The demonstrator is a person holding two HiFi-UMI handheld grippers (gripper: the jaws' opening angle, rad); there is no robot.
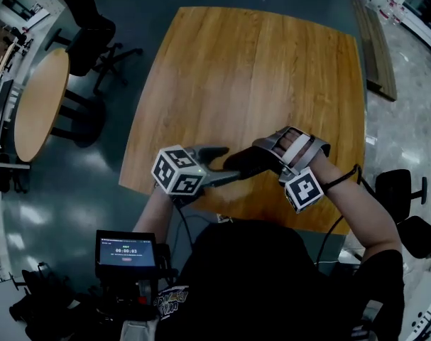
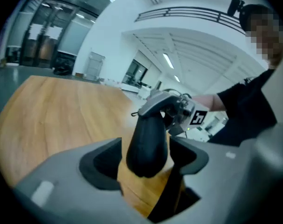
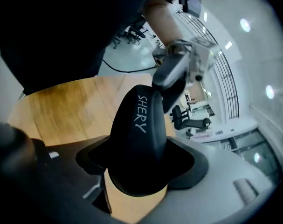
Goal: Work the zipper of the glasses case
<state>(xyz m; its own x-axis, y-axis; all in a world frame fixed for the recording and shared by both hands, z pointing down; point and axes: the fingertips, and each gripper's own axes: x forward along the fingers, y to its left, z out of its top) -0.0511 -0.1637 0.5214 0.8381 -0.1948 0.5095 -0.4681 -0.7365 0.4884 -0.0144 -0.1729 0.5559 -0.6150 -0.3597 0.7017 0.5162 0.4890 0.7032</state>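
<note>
A black, oval, hard-shelled glasses case with white lettering along its side is held in the air over the near edge of the square, light-brown wooden worktop, about midway along that edge. The right tongs are spread wide and clamp one rounded end of the case, both dark pads pressing on its sides. The left tongs come in from the left and are fully open around the opposite end: the case sits between the two pads with a clear gap on each side, so they grip nothing. The two tools face each other tip to tip, with the case bridging them lengthwise from left to right. A small tab on the case's side, close to the right tongs, may be the zipper pull, though it is too small to tell. To the far left of the worktop, well apart from it, stand a round wooden table and a black office chair.
</note>
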